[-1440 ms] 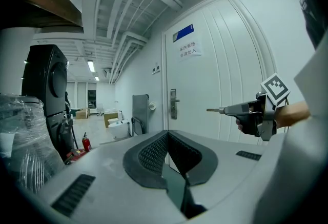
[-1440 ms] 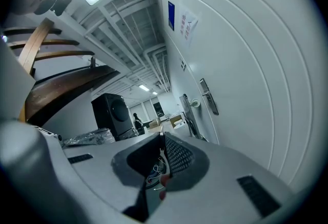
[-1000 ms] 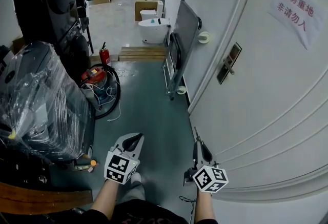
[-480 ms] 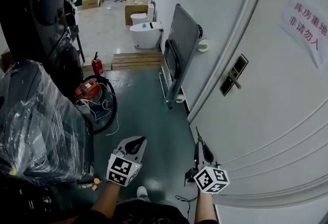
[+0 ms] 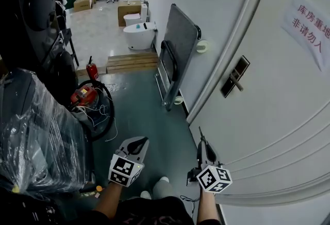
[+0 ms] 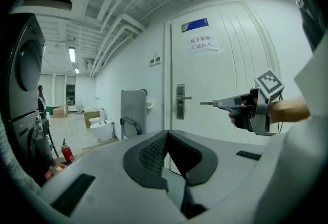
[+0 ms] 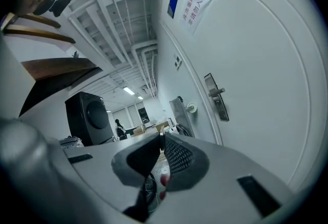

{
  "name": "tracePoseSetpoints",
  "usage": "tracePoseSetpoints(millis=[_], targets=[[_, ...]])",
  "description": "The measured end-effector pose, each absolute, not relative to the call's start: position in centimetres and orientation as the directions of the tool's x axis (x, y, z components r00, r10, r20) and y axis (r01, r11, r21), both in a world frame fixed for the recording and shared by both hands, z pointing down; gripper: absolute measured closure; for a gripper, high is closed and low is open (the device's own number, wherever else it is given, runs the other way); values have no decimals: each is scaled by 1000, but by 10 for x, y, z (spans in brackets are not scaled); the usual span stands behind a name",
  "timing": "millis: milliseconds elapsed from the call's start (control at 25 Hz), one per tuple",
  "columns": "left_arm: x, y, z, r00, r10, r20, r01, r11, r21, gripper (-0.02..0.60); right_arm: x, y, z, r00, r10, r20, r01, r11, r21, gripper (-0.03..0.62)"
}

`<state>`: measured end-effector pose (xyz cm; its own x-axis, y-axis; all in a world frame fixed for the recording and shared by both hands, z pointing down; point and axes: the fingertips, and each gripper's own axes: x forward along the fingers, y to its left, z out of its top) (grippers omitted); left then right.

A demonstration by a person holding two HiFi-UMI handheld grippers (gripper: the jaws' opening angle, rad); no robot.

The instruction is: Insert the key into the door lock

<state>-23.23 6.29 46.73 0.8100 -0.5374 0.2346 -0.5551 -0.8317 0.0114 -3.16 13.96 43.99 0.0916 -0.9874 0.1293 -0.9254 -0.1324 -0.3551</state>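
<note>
The white door (image 5: 278,116) fills the right of the head view, and its dark metal lock plate with a lever handle (image 5: 234,75) is well ahead of both grippers. My right gripper (image 5: 201,142) is shut on a thin metal key (image 5: 200,134) that points forward along the door. In the left gripper view the key (image 6: 207,103) sticks out level towards the lock plate (image 6: 180,101), still apart from it. From the right gripper view the lock plate (image 7: 218,97) lies ahead to the right of the jaws (image 7: 161,141). My left gripper (image 5: 138,141) hangs beside the right one, shut on nothing.
A grey panel on wheels (image 5: 178,54) leans on the wall just past the door frame. At the left stand a plastic-wrapped machine (image 5: 36,136), a red vacuum with cables (image 5: 83,93) and a fire extinguisher (image 5: 92,70). White toilets (image 5: 136,33) stand far down the corridor.
I have walked forward along the corridor, carrying both grippers with me. The floor clutter has slid back and left. Neither gripper's jaws have changed.
</note>
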Motion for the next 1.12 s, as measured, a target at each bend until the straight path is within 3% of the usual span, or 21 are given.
tracePoseSetpoints(millis=[400,1120], targets=[[-220,25,466,817,-531,225,-544,-839,-3,569,-24,98,441,93,-990,107,-931,-125,-343,514],[-152,-117,489,811,-505,296,-524,-851,-19,569,64,-40,457,163,-982,98,-910,-188,-369,514]])
